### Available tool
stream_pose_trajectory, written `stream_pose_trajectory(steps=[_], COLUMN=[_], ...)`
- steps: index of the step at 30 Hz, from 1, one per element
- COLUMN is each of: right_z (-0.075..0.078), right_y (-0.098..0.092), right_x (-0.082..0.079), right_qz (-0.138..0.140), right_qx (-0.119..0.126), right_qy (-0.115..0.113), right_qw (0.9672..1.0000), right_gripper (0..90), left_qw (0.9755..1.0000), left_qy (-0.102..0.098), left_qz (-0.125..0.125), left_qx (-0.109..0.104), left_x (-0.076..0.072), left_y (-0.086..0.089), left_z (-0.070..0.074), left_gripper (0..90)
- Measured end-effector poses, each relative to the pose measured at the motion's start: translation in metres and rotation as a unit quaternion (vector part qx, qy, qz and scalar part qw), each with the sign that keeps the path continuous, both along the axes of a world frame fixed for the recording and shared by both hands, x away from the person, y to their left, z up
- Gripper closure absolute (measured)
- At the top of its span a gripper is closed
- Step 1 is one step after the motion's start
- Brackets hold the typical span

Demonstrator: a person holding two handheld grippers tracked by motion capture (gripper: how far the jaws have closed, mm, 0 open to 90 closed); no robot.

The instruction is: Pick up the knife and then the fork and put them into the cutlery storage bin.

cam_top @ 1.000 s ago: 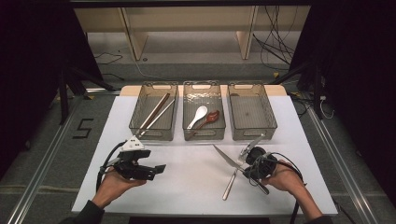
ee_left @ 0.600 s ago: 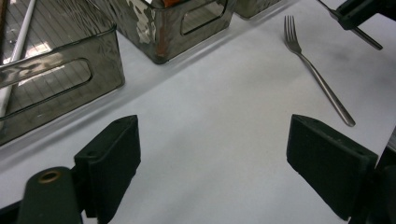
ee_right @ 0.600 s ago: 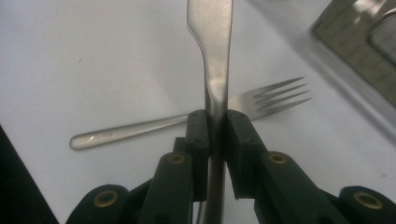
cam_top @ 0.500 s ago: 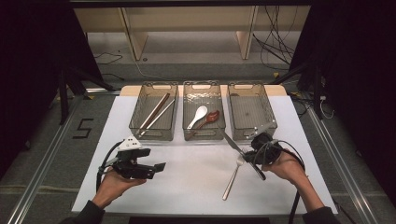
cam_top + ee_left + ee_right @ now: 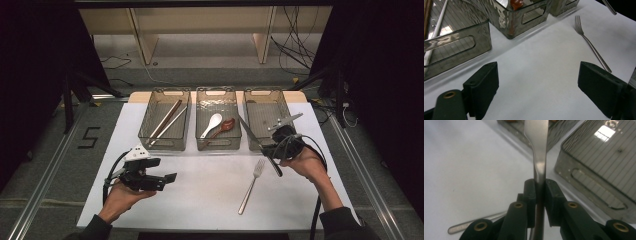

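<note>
Right gripper (image 5: 274, 150), held in the person's right hand (image 5: 307, 162) at the near edge of the right bin (image 5: 266, 117): its jaws are clamped on a table knife (image 5: 248, 131), gripped part-way along the handle. The knife's long axis runs diagonally, blade pointing away and to the left over the gap between the middle bin (image 5: 216, 122) and right bin, handle end trailing toward the person. A fork (image 5: 251, 185) lies flat on the white table (image 5: 200, 200) just left of this gripper, tines pointing away. Left gripper (image 5: 167, 177), in the left hand (image 5: 122, 195), hovers low near the table's left front, jaws wide apart and empty. The left bin (image 5: 165, 120) holds chopsticks (image 5: 165, 121); the middle bin holds a white spoon (image 5: 212, 123) and a brown spoon (image 5: 223, 127).
</note>
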State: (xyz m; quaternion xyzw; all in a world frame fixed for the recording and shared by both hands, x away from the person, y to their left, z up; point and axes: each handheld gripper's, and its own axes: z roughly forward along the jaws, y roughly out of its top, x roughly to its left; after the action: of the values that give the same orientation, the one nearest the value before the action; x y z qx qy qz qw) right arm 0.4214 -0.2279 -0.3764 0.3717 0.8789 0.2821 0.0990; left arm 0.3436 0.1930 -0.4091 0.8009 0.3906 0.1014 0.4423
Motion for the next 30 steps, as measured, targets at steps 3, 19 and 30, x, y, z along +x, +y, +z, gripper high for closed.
stream_pose_trajectory(steps=[3,19,30], right_z=[0.006,0.030,0.034], right_y=[0.000,-0.006,-0.008], right_x=[0.008,0.055,0.089], right_qz=[-0.008,-0.064,-0.111], right_qx=[0.004,0.015,0.028], right_qy=[-0.009,-0.023,-0.021], right_qw=[0.9999,0.9976,0.9932], right_gripper=[80.7,80.7,80.6], left_qw=[1.0000,1.0000,1.0000], left_qy=[0.000,0.000,-0.002], left_qz=[0.000,0.001,-0.001], left_qx=[0.001,-0.003,0.000], left_x=[0.000,0.000,0.000], left_y=[0.000,0.001,0.001], left_z=[0.000,0.000,0.000], left_gripper=[16.6,16.3,16.3])
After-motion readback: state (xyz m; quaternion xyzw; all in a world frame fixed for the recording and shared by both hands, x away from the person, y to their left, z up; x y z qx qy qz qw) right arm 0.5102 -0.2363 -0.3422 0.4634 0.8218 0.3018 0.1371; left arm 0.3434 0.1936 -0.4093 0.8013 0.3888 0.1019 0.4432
